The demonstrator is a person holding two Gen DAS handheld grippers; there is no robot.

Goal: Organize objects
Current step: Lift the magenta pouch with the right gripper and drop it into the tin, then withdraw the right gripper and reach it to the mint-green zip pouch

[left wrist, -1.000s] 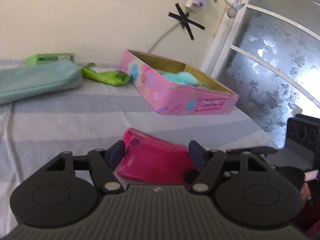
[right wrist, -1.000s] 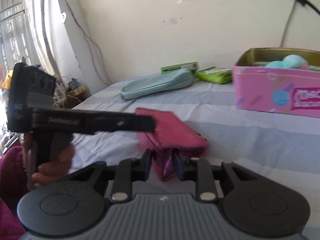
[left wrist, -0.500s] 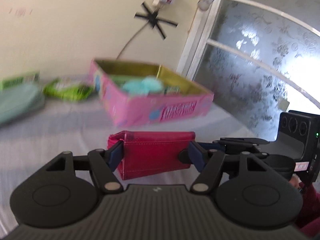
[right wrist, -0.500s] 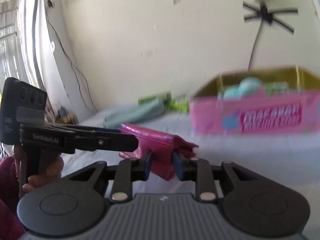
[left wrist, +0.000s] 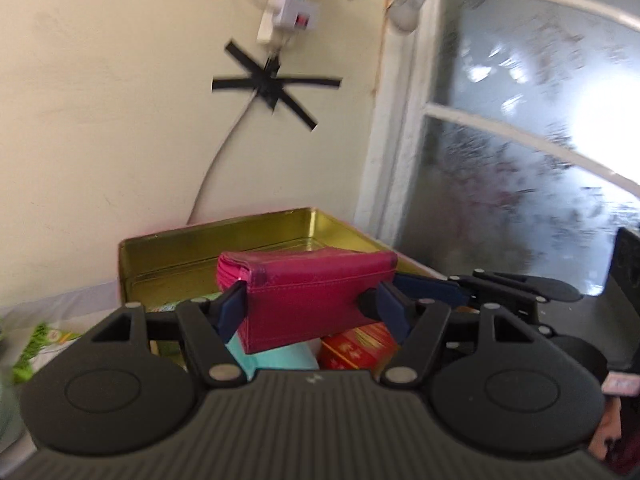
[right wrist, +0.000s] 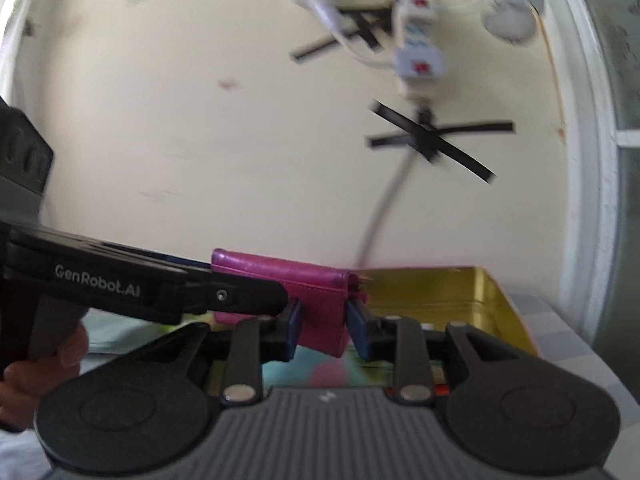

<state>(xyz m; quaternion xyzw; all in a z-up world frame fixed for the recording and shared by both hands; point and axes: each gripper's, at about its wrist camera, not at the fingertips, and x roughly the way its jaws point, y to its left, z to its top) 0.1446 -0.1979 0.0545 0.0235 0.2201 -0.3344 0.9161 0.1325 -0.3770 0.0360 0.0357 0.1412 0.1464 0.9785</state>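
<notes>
A magenta wallet [left wrist: 312, 296] hangs in the air over the open pink tin, whose gold inner wall [left wrist: 240, 240] shows behind it. My left gripper [left wrist: 309, 306] is shut on the wallet's two short ends, blue pads pressing on both sides. My right gripper [right wrist: 325, 326] is shut on the wallet [right wrist: 320, 308] across its thin edge. In the left wrist view the right gripper's fingers [left wrist: 432, 290] reach in from the right. The left gripper's arm [right wrist: 160, 292] crosses the right wrist view from the left. The tin [right wrist: 440, 292] lies just beyond and below.
Inside the tin lie a teal soft thing [left wrist: 280, 356] and a red packet [left wrist: 360, 344]. A green packet [left wrist: 36, 344] lies left of the tin on the striped cloth. Close behind are a wall with a taped cable [left wrist: 272, 84] and a frosted window [left wrist: 520, 160].
Both grippers have lifted the wallet off the striped cloth and carried it toward the tin. It now hangs over the tin's opening, and the wall looms much closer.
</notes>
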